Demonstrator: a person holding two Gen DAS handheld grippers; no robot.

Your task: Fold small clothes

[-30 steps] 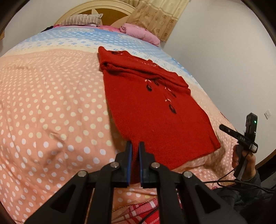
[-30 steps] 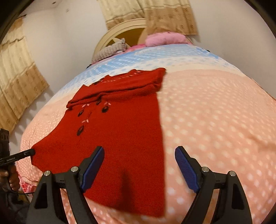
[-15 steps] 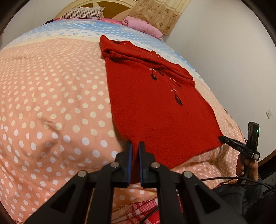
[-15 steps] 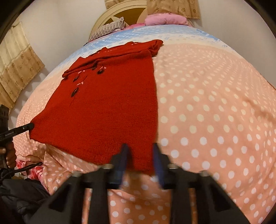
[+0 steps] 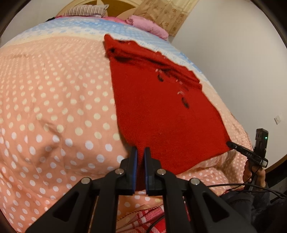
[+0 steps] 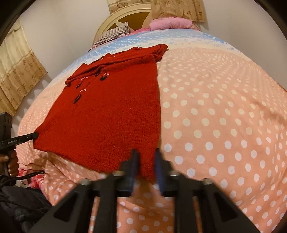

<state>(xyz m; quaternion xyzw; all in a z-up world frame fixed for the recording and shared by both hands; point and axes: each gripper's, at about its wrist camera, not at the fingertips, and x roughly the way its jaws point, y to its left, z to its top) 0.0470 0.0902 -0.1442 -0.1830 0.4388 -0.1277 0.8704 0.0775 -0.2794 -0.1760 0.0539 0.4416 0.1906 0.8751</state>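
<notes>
A red knitted sweater [image 5: 161, 114] with dark buttons lies flat on the pink polka-dot bedspread [image 5: 53, 107], its sleeves folded in at the far end. My left gripper [image 5: 140, 152] is shut on the sweater's near hem corner. In the right wrist view the sweater [image 6: 111, 114] shows too, and my right gripper [image 6: 145, 156] is closed on the other near hem corner, its jaws blurred by motion. Each gripper shows at the other view's edge, the right one [image 5: 231, 143] and the left one [image 6: 35, 135], touching its corner.
Pillows [image 6: 170, 23] and a rounded headboard [image 6: 125, 16] lie at the far end of the bed. A white wall [image 5: 233, 62] runs along one side. Curtains [image 6: 16, 71] hang on the other. Cables [image 5: 242, 188] and a red checked cloth [image 5: 152, 215] lie at the near edge.
My right gripper went from wide open above the hem to closed on the sweater's corner. The left gripper stayed shut on its corner. Both views shifted slightly over the bed.
</notes>
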